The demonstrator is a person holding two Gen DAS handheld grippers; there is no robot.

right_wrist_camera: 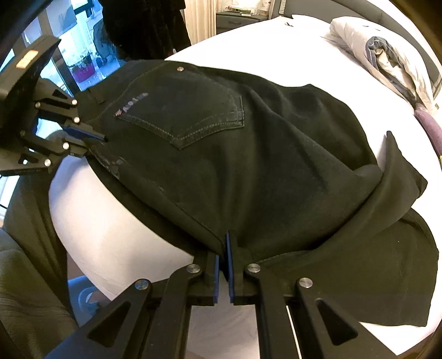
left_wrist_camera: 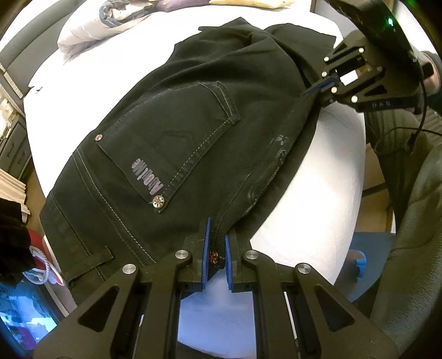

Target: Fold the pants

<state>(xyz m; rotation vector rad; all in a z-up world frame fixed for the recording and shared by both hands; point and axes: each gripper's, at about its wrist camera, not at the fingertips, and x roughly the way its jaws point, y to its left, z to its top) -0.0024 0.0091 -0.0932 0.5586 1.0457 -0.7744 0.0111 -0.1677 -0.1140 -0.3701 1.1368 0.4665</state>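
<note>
Black pants (left_wrist_camera: 176, 132) lie back side up on a white bed, one rear pocket (left_wrist_camera: 171, 146) with grey lettering facing up. My left gripper (left_wrist_camera: 216, 243) is shut on the near edge of the waist, a metal button showing between its blue pads. In the right wrist view the pants (right_wrist_camera: 262, 154) spread across the sheet with the legs folded over at the right. My right gripper (right_wrist_camera: 224, 248) is shut on the near edge of the fabric further along the leg. Each gripper shows in the other's view: right gripper (left_wrist_camera: 317, 88), left gripper (right_wrist_camera: 94, 138).
The white bed (left_wrist_camera: 317, 171) ends close to me. A rumpled duvet and pillows (right_wrist_camera: 386, 55) lie at the head end. A person's grey sleeve (left_wrist_camera: 408, 193) is at the right. A dresser (right_wrist_camera: 237, 16) and a window (right_wrist_camera: 80, 55) stand beyond the bed.
</note>
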